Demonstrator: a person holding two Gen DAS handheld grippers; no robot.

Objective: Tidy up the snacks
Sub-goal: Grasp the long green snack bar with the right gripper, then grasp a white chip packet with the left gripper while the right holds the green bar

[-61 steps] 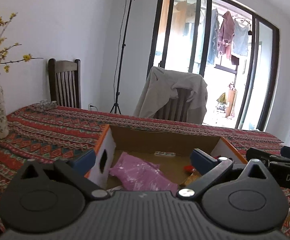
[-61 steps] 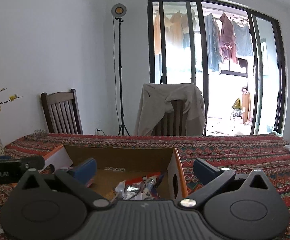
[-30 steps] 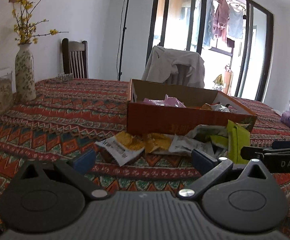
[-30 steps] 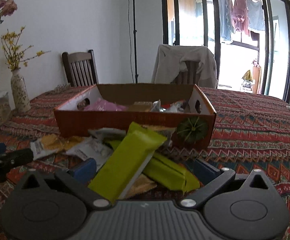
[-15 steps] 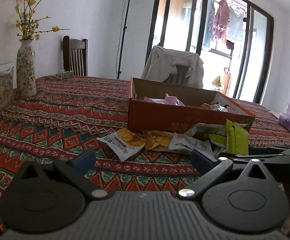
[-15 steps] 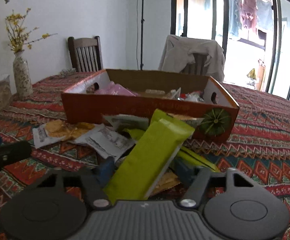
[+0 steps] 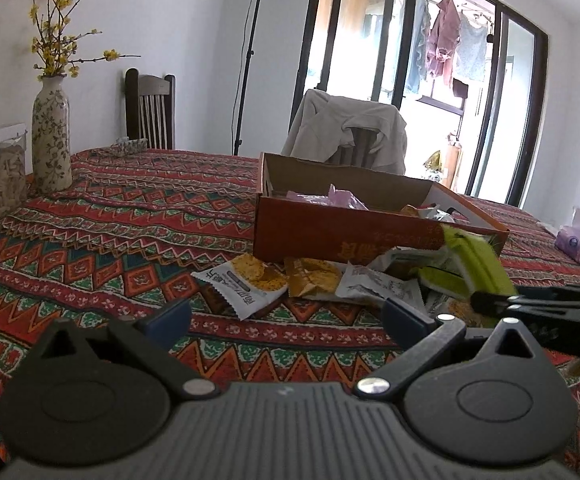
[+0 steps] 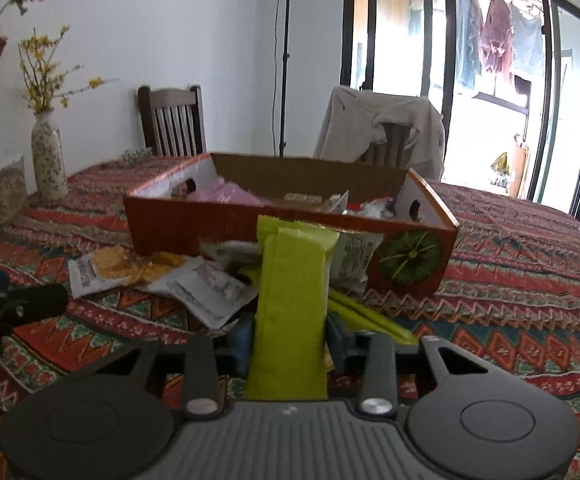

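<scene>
Snack sorting at a table spread with a patterned cloth (image 7: 122, 240). Right gripper (image 8: 288, 338) has its jaws closing on a long lime-green packet (image 8: 291, 300), which stands between the two blue pads, each pad against a long side, with its top end leaning toward the front wall of the orange cardboard box (image 8: 226, 226). In the left wrist view the same packet (image 7: 479, 264) appears tilted up at the right, with the dark jaws of the right gripper (image 7: 501, 304) around its lower part. Left gripper (image 7: 286, 316) hangs over the cloth with its fingers spread wide and nothing between them. Loose wrappers lie in a heap just before the box: a white-and-yellow cracker packet (image 7: 246, 284), a yellow wrapper (image 7: 309, 276), a white printed packet (image 8: 206, 286), and a second green packet (image 8: 365, 318) flat on the cloth just beside the held one. Inside the box a pink bag (image 8: 222, 194) and several small wrappers are visible. Judged by its flat, crisp shape, the green packet is light and fairly stiff along its length, with a smooth film skin likely to slip under a weak pinch; its contents may be brittle, so a hard squeeze risks crushing them. Best hold, by this reading, is across the narrow width near the lower end, as now, leaving the free end to clear the box wall.
</scene>
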